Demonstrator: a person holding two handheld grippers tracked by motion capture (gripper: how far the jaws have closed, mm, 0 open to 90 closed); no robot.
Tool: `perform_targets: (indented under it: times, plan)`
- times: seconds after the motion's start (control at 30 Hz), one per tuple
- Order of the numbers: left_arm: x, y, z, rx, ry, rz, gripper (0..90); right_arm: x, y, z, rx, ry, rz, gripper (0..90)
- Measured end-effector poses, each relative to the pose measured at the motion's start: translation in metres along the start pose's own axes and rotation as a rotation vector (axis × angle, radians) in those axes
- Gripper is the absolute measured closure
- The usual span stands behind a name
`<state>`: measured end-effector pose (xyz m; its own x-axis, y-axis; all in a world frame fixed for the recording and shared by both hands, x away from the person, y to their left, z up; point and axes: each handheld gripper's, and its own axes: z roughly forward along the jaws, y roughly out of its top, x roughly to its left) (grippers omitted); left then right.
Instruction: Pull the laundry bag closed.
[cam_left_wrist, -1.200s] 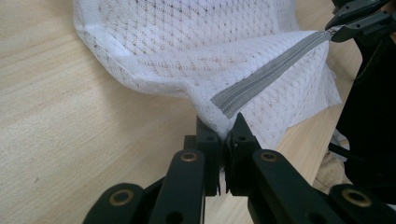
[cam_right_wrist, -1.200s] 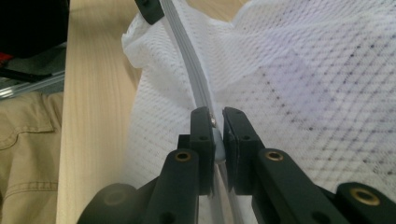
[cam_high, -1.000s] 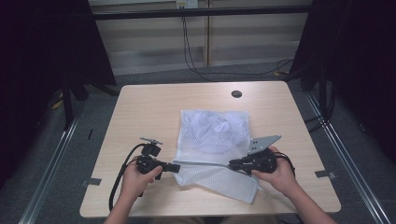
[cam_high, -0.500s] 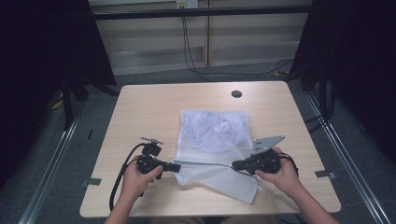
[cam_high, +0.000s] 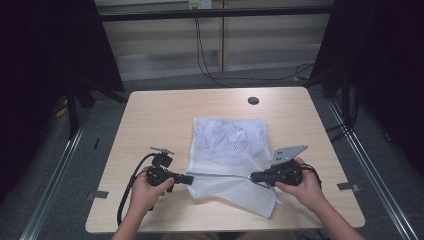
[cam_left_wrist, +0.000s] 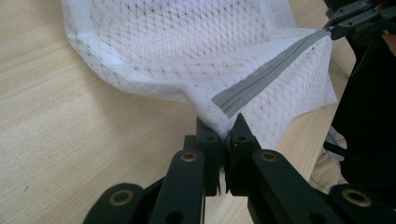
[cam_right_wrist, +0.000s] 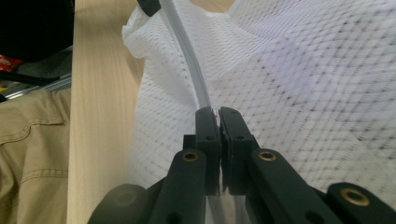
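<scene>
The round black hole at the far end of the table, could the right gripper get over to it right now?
Probably not yet. The right gripper is shut on the mesh bag's zipper, the left gripper pinching its other end. The table toward the hole looks bare.

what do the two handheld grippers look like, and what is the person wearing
Both the left gripper and right gripper are black, with two linked jaws joined by brass-coloured pivot rivets. A black cable loops from the left one. A grey three-cornered plate tops the right one. The forearms are bare; beige clothing shows.
</scene>
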<state>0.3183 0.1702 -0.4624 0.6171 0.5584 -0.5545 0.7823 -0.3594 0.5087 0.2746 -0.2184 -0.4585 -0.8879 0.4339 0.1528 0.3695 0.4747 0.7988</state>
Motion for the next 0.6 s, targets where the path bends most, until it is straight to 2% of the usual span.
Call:
perform_targets:
  times: [0.07,0.1,0.17,0.2,0.27,0.37,0.43,0.53,0.6]
  plan:
    - [-0.001,0.000,0.000,0.008,0.006,0.006,86.5,0.000,0.000,-0.001,0.003,-0.001,0.000,87.4]
    - [-0.002,0.001,0.000,0.010,0.008,0.023,86.5,0.001,0.000,-0.001,0.007,0.002,0.001,87.4]
    - [-0.005,0.001,-0.001,0.005,0.020,0.017,86.5,0.001,-0.001,-0.002,0.002,0.005,-0.008,87.4]
    - [-0.004,0.001,-0.004,0.005,0.024,0.036,86.6,0.001,-0.003,-0.003,0.010,-0.002,-0.007,87.4]
    - [-0.005,0.001,-0.006,-0.008,0.027,0.026,86.6,-0.001,-0.005,-0.006,0.004,-0.004,0.000,87.4]
    - [-0.007,0.002,-0.009,-0.005,0.015,0.042,86.6,-0.002,-0.008,-0.012,-0.011,-0.012,0.003,87.4]
    - [-0.011,0.003,-0.009,-0.003,0.041,0.055,86.6,-0.001,-0.008,-0.014,-0.006,-0.013,-0.002,87.4]
    - [-0.014,0.004,-0.009,0.004,0.036,0.072,86.6,0.000,-0.010,-0.016,-0.006,-0.012,-0.005,87.4]
    - [-0.015,0.005,-0.010,0.006,0.058,0.075,86.7,0.000,-0.011,-0.017,-0.004,-0.015,-0.013,87.4]
